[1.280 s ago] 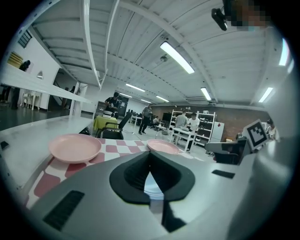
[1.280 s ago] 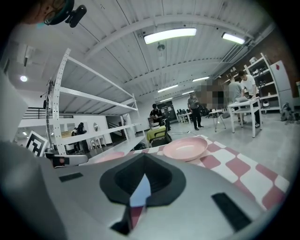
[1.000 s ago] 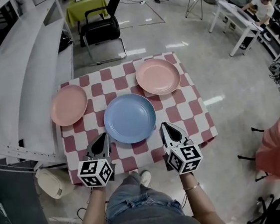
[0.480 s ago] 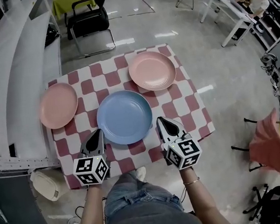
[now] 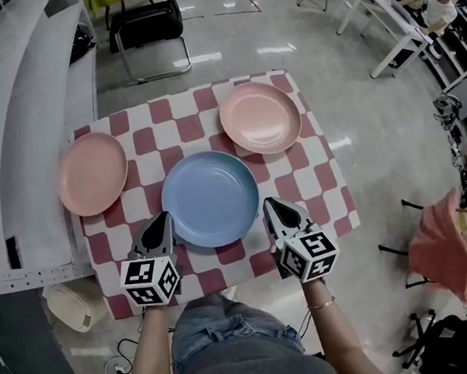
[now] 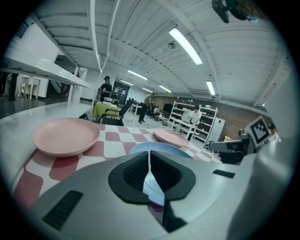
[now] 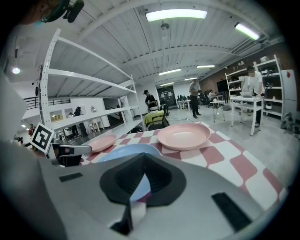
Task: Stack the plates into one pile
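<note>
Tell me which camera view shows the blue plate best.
The head view: it looks down on the blue plate, showing its full round outline on the checkered cloth. The left gripper view catches only a thin edge-on strip of the plate; the right gripper view a foreshortened part.

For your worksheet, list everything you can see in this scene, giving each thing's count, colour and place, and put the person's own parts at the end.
Pink plates: two, pink; one at the table's left edge, one at its far right.
Blue plate: one, blue; centre of the table, between the two grippers.
Tablecloth: one, red and white checks; covering the table.
Chair: one, black; on the floor beyond the table.
Shelving: white; along the left.
Pink cloth: one; draped at the right.
Left gripper: one, grey; near edge, left of the blue plate, jaws almost together and just beginning to open, empty.
Right gripper: one, grey; right of the blue plate, jaws together, empty.
</note>
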### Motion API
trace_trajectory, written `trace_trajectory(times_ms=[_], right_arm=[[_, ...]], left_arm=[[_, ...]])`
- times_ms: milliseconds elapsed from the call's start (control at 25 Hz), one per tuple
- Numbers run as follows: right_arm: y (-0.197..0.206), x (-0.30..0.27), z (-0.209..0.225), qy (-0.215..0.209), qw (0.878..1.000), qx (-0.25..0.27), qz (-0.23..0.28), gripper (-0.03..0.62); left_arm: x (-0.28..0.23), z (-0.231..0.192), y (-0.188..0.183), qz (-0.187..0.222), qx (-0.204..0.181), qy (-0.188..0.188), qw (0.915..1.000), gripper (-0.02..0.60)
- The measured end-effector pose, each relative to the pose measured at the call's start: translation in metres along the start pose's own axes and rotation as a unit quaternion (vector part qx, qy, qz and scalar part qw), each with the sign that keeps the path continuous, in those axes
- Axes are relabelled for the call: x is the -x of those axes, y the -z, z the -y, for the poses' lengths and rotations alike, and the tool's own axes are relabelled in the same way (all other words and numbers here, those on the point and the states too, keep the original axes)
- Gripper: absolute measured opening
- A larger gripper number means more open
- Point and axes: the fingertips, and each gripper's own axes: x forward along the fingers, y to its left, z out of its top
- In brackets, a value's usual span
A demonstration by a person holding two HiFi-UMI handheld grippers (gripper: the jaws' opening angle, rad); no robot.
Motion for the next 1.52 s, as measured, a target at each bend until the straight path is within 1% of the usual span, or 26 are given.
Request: trace_trajectory(times_ms=[280,400,640,760,880,1200,1520], right_arm=[[0.005,-0.015,0.006,0.0,1.0,-0.021,-0.023,0.017],[0.009,-0.021,0.007,0.0,0.999,-0.027,-0.038,0.057],[0.018,-0.035,0.011,0.01,0.997,-0.03,-0.071,0.115],[0.022,-0.041,0.015,0.018,0.996,-0.032,-0.084,0.127],[0.027,-0.047,0.018,0.028,0.994,-0.032,-0.096,0.14],[0.04,-0.058,0.026,0.046,0.99,-0.047,-0.128,0.14],[0.056,-0.061,0.03,0.06,0.985,-0.054,-0.156,0.14]], left_arm=[[-0.012,-0.01,-0.001,-0.01,0.003,-0.001,1.0,0.045],[-0.016,-0.014,-0.001,-0.015,0.004,-0.003,0.9999,0.058],[-0.027,-0.027,0.005,-0.035,0.008,-0.011,0.9993,0.095],[-0.032,-0.034,0.009,-0.048,0.014,-0.017,0.9986,0.108],[-0.038,-0.041,0.015,-0.065,0.021,-0.015,0.9976,0.123],[-0.054,-0.05,0.026,-0.101,0.053,-0.011,0.9934,0.13],[-0.061,-0.05,0.038,-0.141,0.058,-0.004,0.9883,0.137]])
